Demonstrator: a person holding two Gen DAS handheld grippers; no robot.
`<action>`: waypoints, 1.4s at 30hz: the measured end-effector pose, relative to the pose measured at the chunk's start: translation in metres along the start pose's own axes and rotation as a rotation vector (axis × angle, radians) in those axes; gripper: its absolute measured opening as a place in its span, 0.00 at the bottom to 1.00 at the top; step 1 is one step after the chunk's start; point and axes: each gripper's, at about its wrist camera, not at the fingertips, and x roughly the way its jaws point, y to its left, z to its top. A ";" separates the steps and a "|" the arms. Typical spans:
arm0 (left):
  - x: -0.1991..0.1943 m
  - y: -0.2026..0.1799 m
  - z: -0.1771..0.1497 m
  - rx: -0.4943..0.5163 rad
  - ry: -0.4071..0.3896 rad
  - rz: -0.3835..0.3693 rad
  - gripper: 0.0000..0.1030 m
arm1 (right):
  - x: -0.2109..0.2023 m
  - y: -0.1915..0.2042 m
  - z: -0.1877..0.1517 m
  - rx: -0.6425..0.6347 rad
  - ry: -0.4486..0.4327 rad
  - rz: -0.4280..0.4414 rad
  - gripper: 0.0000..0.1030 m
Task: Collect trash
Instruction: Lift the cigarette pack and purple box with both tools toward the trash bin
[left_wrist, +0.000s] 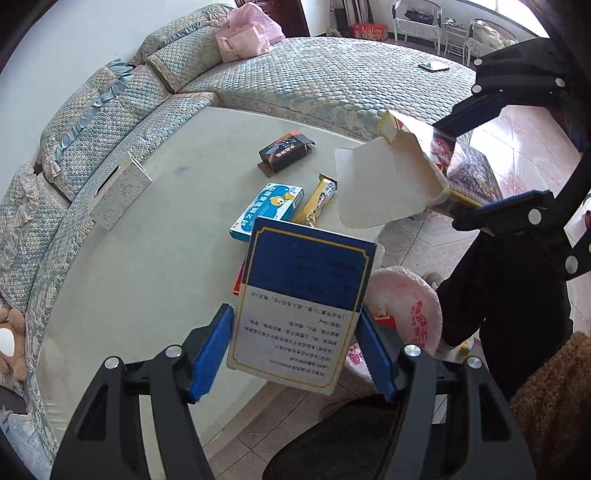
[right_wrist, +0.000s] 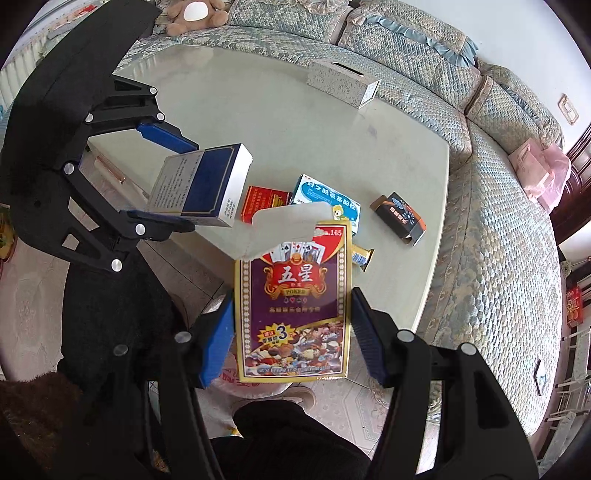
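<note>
My left gripper (left_wrist: 295, 332) is shut on a blue and white carton (left_wrist: 303, 314), held up above the table's near edge. In the right wrist view this carton (right_wrist: 207, 184) shows at the upper left between the left gripper's (right_wrist: 184, 184) blue pads. My right gripper (right_wrist: 291, 306) is shut on a purple and gold poker card box (right_wrist: 295, 314) whose white flap hangs open. From the left wrist view that box (left_wrist: 469, 173) and the right gripper (left_wrist: 476, 166) sit at the upper right. A bin lined with a pink bag (left_wrist: 406, 306) stands on the floor below both.
On the pale table (left_wrist: 166, 277) lie a black box (left_wrist: 286, 153), a light blue carton (left_wrist: 269, 210), a yellow wrapper (left_wrist: 319, 199), a red box (right_wrist: 264, 203) and a patterned tissue box (left_wrist: 118, 192). A quilted sofa (left_wrist: 92, 122) curves around it. A person's dark legs are near the bin.
</note>
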 end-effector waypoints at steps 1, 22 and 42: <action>0.002 -0.004 -0.003 0.004 0.005 -0.012 0.63 | 0.001 0.003 -0.004 0.000 0.002 -0.001 0.58; 0.070 -0.078 -0.062 -0.031 0.048 -0.161 0.63 | 0.053 0.030 -0.063 0.075 0.066 0.047 0.58; 0.199 -0.124 -0.089 -0.086 0.215 -0.332 0.63 | 0.172 0.024 -0.120 0.189 0.229 0.095 0.58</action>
